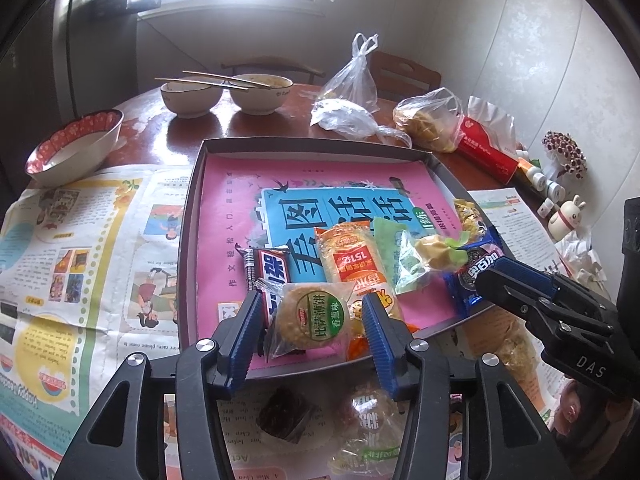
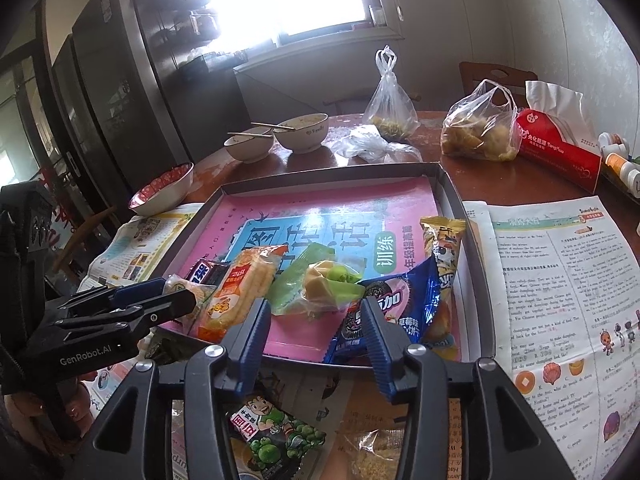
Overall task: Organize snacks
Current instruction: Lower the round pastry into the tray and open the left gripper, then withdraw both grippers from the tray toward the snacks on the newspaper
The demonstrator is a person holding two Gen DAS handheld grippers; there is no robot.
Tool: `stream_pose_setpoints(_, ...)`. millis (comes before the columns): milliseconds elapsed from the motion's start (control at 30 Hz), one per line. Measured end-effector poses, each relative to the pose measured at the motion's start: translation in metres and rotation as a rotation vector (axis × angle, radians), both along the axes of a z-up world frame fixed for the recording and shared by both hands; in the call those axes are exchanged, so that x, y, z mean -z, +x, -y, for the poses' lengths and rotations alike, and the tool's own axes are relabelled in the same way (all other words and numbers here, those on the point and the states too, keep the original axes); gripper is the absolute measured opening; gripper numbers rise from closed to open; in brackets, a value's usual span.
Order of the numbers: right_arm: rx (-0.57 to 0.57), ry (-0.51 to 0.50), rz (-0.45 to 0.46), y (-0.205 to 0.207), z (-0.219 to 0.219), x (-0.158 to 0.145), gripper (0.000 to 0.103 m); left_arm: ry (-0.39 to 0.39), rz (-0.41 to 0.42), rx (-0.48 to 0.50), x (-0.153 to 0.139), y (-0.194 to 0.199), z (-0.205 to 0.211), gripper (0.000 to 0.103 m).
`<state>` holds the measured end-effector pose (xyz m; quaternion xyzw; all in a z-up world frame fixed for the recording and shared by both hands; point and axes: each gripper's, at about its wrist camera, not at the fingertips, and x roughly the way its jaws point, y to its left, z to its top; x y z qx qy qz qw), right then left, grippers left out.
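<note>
The left gripper point(image 1: 308, 322) was held with its blue fingers parted on either side of a round cracker packet point(image 1: 314, 318), which lay between them at the near edge of the tray point(image 1: 192, 216). Whether the pads were pressing the wrapper could not be told; a gap seemed to remain on both sides.

The right gripper point(image 2: 316, 326) was likewise held apart, over the tray's near rim. A blue cookie packet point(image 2: 384, 308) lay partly between its fingers, against the right-hand one, and was not seen to be clamped. In the left camera's view the right gripper's tips were seen beside that same blue packet.

Outward from the grippers, the snacks were heaped in the near half of the tray: a dark chocolate bar point(image 1: 266, 270), a long orange packet point(image 1: 356, 262) with its long axis running away from the cameras, a green-wrapped sweet point(image 2: 320, 280) and a yellow packet point(image 2: 442, 248) by the right wall.

Loose snacks were left outside the tray, just beneath the grippers on the newspaper point(image 1: 80, 240): a green pea packet point(image 2: 276, 436) nearest the right hand, and a dark square packet point(image 1: 284, 416) nearest the left. These were judged likely to be gathered next.
</note>
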<state>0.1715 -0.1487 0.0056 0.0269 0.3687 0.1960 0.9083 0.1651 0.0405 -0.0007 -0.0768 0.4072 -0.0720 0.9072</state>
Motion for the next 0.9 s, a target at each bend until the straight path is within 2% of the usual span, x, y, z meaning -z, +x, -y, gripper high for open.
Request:
stream_pose_setpoints(100,0.003,0.000,0.006,-0.001,0.000,-0.001,0.049,0.005,0.000,0.001,-0.001,-0.002,0.001,0.055)
stream_pose_setpoints(167,0.003,-0.001,0.012,-0.003,0.000,-0.002,0.054,0.005,0.001,0.002,-0.001,-0.003,0.000,0.057)
stream_pose_setpoints(900,-0.018,0.009,0.092,-0.020,0.006,-0.021,0.061,-0.004,0.058,-0.023,-0.025,-0.023,-0.010,0.064)
